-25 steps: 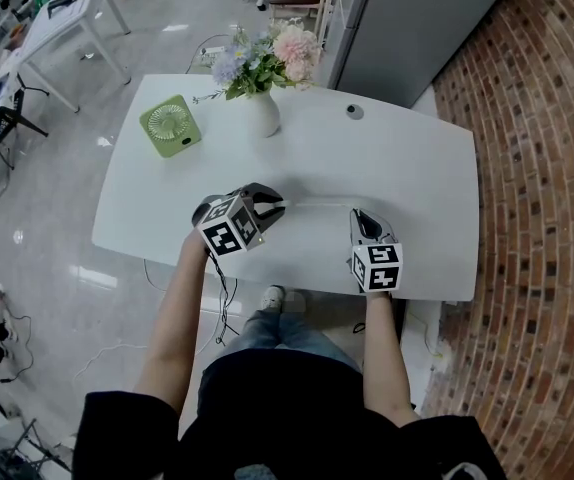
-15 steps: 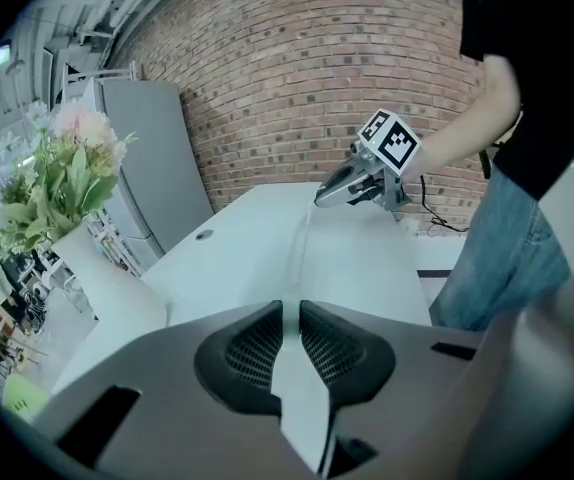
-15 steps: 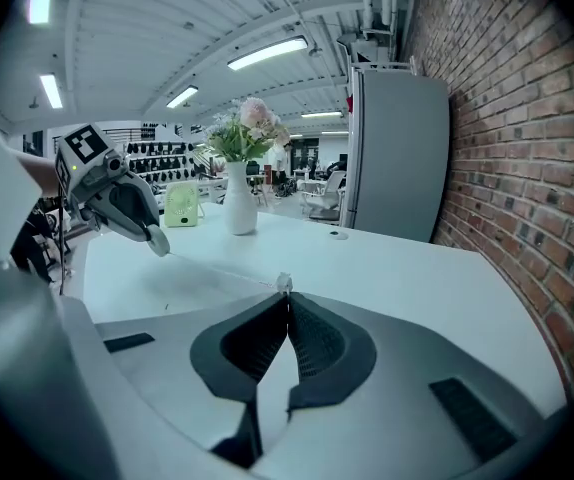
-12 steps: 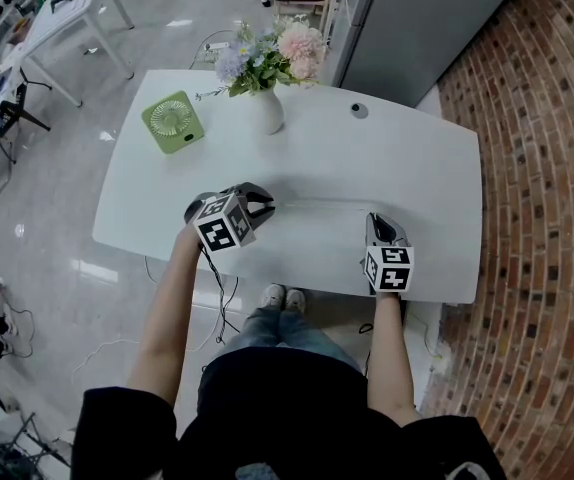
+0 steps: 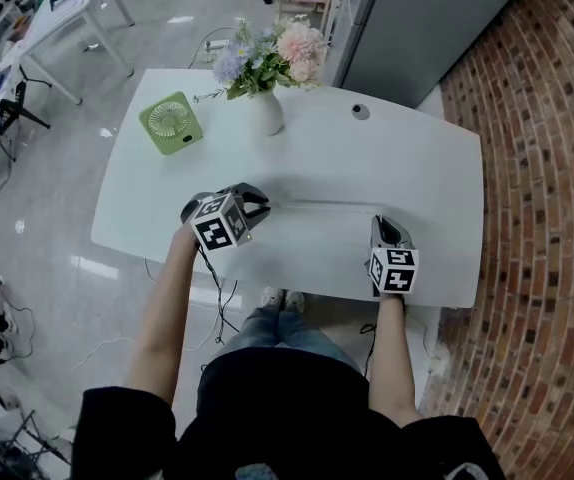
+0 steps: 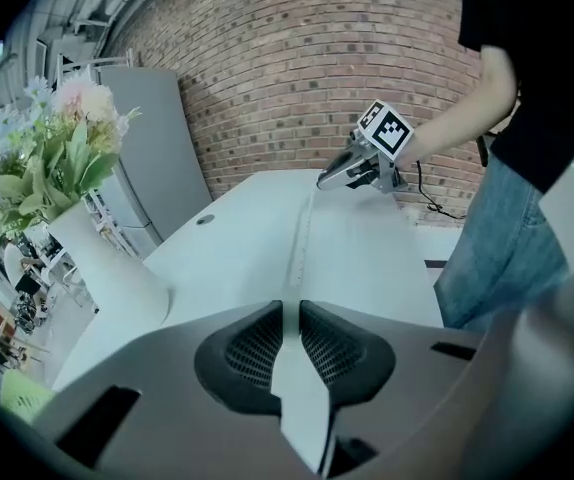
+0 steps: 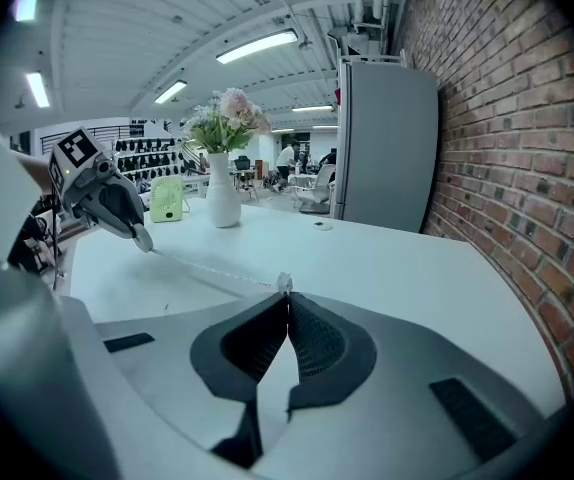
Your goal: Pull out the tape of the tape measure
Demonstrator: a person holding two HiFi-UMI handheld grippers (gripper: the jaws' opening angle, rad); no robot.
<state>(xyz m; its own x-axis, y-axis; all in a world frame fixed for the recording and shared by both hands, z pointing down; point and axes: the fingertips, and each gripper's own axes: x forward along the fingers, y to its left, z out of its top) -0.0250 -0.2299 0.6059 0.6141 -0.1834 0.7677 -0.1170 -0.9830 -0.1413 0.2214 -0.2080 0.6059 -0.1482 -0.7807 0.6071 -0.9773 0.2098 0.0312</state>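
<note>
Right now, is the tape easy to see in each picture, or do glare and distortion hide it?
Head view: even light, but the pale tape nearly vanishes against the white table, and there are glare spots on the floor. Left gripper view: strong fisheye bend, dark corners, tape only a thin line. Right gripper view: bright ceiling lamps, same bend, tape again thin but visible.

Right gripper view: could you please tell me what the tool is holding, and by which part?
The right tool holds the thin white measuring tape by its end tab.
</note>
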